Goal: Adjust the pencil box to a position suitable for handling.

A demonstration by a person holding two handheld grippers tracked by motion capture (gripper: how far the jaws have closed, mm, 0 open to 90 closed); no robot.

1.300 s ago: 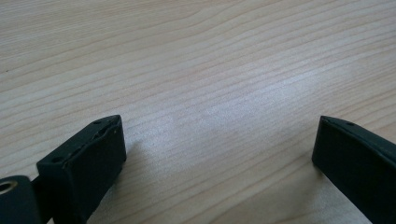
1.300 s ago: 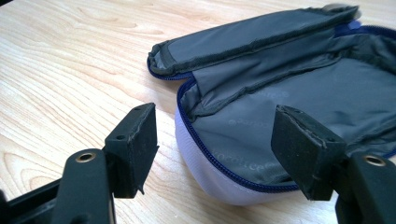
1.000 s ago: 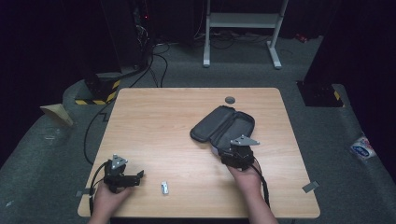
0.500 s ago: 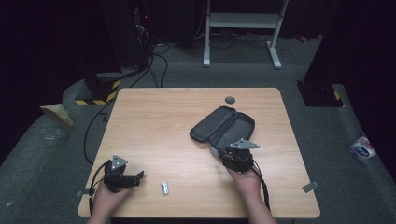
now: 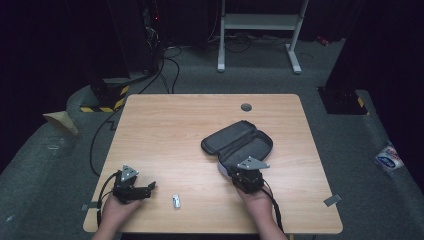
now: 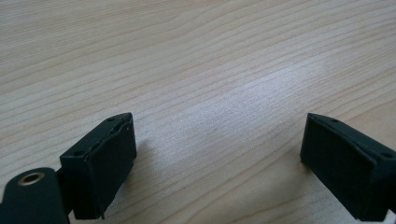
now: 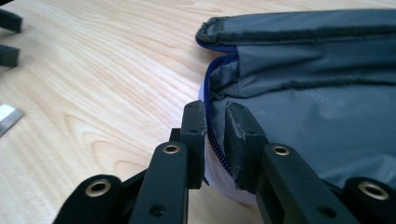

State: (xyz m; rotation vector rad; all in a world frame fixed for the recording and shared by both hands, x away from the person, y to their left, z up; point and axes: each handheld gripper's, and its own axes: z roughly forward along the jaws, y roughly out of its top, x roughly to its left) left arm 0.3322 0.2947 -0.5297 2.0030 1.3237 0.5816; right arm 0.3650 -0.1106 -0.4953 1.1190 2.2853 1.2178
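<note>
Right gripper view puts us closest to the work: our right gripper (image 7: 215, 122) has just been closing, and its jaws now pinch the near rim of the case (image 7: 308, 93) along the blue zipper (image 7: 217, 154), with the rim's edge between the pads. We judge the case light and soft-walled, a fabric shell that will flex and drag rather than lift stiffly, so the rim beside the zipper is a fair place to hold; a grip on the slack lining would likely slip or bunch. From the high view, the case (image 5: 237, 142) lies open on the table (image 5: 165, 120), right of centre, with our right gripper (image 5: 247, 176) at its near end. Our left gripper (image 5: 150, 187) rests near the table's front left corner; in the left gripper view its jaws stand wide with bare wood between them, though they have just closed a little. Between our two hands lies one small metal piece (image 5: 176, 201), apart from both. We count one case, one metal piece, two grippers, and, farther off near the table's back edge, one dark round grommet (image 5: 245, 107).
</note>
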